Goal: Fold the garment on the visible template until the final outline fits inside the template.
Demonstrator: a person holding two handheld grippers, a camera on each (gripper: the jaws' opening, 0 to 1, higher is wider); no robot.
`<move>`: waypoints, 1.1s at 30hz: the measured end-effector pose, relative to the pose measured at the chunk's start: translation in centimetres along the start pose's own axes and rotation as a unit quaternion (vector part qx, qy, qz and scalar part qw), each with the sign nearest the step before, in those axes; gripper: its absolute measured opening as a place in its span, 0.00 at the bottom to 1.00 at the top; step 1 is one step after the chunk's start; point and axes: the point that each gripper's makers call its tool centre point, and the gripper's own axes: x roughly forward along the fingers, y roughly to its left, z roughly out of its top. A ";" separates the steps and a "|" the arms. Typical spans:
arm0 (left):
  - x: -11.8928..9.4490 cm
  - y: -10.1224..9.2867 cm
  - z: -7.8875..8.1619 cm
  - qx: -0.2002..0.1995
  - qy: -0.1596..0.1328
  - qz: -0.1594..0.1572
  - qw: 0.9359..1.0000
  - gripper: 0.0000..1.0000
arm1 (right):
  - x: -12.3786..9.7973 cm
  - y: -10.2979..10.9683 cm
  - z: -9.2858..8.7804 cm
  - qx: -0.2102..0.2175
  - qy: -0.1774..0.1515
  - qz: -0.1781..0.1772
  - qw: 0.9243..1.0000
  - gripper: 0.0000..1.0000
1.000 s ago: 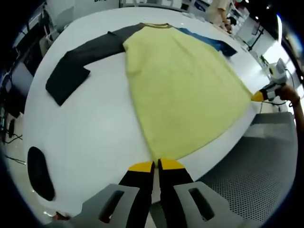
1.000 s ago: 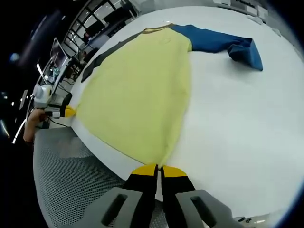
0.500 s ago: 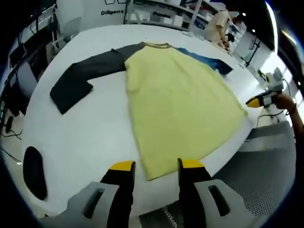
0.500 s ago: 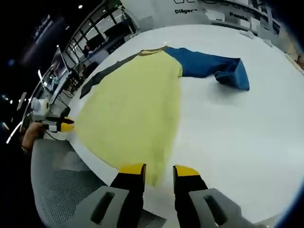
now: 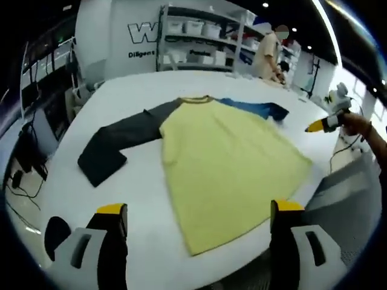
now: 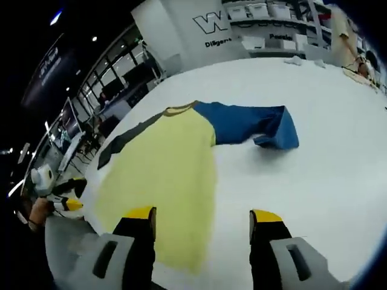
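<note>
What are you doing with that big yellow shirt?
A person is working on folding the shirt with a hand-held gripper in each hand. The shirt lies flat on the white table, its dark sleeve and blue sleeve spread out. The left hand-held gripper and the right hand-held gripper are both open above the hem, holding nothing. No fold is made yet.

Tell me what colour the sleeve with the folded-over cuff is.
Blue; the sleeve shows best in the right gripper view.
</note>
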 end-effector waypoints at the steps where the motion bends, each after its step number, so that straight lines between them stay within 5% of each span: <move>1: -0.1 -0.1 0.2 0.004 -0.005 -0.001 1.000 0.99 | 0.1 0.1 0.8 0.017 -0.013 0.008 1.000 0.59; 10: -0.3 -1.2 0.5 0.034 -0.014 -0.015 0.999 0.99 | 1.2 -2.4 3.9 0.066 -0.047 -0.011 0.997 0.58; 20: 0.1 -1.8 1.0 0.026 -0.026 -0.022 0.999 0.99 | 3.5 -6.1 5.7 0.146 -0.078 -0.055 0.985 0.42; 22: 0.1 -1.8 1.0 0.025 -0.028 -0.022 0.999 0.99 | 4.1 -7.2 6.0 0.152 -0.081 -0.070 0.983 0.36; 26: 0.1 -1.6 0.7 0.024 -0.022 -0.018 0.999 0.99 | 5.1 -9.3 5.8 0.163 -0.074 -0.104 0.978 0.11; 31: 0.0 -1.3 1.1 0.007 -0.033 -0.022 0.999 0.98 | 5.8 -10.3 6.1 0.181 -0.086 -0.111 0.973 0.10; 33: 0.0 -1.3 1.1 0.006 -0.034 -0.020 0.999 0.98 | 5.6 -10.7 6.0 0.185 -0.086 -0.125 0.971 0.00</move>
